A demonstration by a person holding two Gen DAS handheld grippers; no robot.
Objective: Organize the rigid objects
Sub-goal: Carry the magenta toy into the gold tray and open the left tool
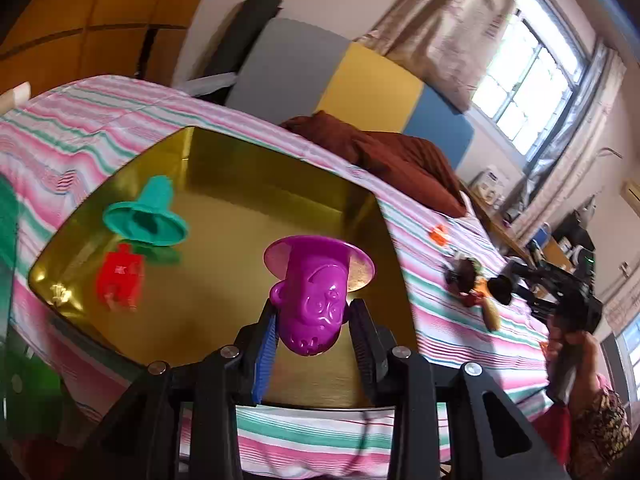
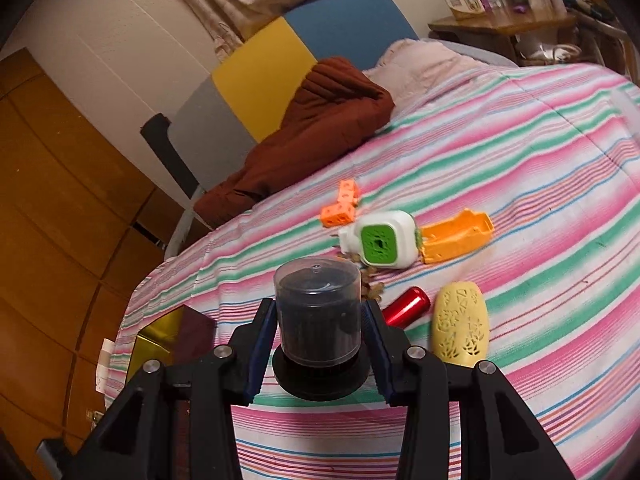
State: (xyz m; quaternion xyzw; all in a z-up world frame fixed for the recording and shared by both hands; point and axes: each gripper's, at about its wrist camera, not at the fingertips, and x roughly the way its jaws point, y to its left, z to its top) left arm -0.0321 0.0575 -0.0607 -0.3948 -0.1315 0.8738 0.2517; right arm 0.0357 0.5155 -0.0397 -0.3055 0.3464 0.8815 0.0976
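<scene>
Right, the left gripper [image 1: 312, 320] is clamped on a purple mould [image 1: 316, 300], held above the gold tray [image 1: 248, 184] on the striped bedspread [image 1: 440, 320]. Inside that tray lie a teal mould [image 1: 146, 216] and, just beside it, a red block [image 1: 119, 280]. Over on the other side, the right gripper [image 2: 318, 332] squeezes a clear-lidded dark tub [image 2: 318, 316]. Beyond it on the cover: a red cylinder [image 2: 406, 306], a yellow pierced case [image 2: 460, 326], a white-and-green box [image 2: 382, 244], an orange cover [image 2: 456, 240] and orange cubes [image 2: 340, 206].
</scene>
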